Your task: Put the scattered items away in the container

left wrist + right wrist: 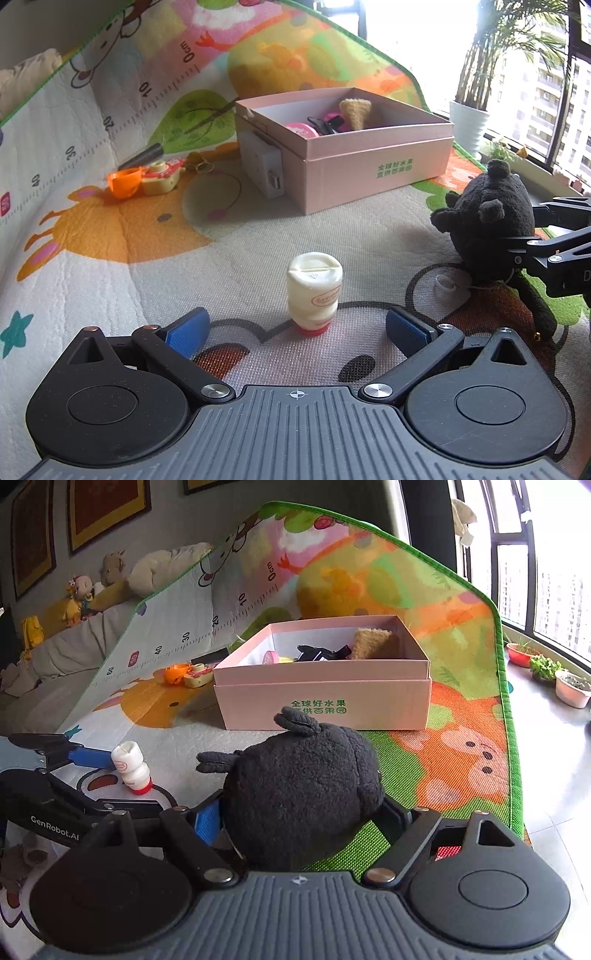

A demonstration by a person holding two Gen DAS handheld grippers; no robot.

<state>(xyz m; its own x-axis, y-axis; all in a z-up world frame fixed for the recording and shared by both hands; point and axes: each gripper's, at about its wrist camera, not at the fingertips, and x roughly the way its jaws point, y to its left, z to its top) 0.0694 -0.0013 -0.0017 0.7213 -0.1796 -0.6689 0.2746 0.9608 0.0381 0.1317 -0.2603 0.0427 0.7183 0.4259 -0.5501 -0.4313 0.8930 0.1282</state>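
From the left wrist view, the left tongs [295,328] stand wide apart and grip nothing, their blue pads to either side of a small white bottle [314,291] that sits upside down on its red cap on the play mat [369,236]. The bottle lies just ahead of the pads, not yet between them, a placing that suits a straight push forward before closing. Beyond it the pink box [369,162], the container, sits open-topped with a few things already inside, while an orange cup [125,182] and a yellow toy [162,179] lie touching each other off to the left, still on the mat. At the right edge the black plush toy [487,225] is flanked by the other tool. From the right wrist view, the right tongs [306,823] are spread broadly around that plush toy [306,786], whose soft bulk fills the gap; the pads appear to press its sides, so I judge it held, low over the mat and short of the pink box [325,701], probably for carrying in.
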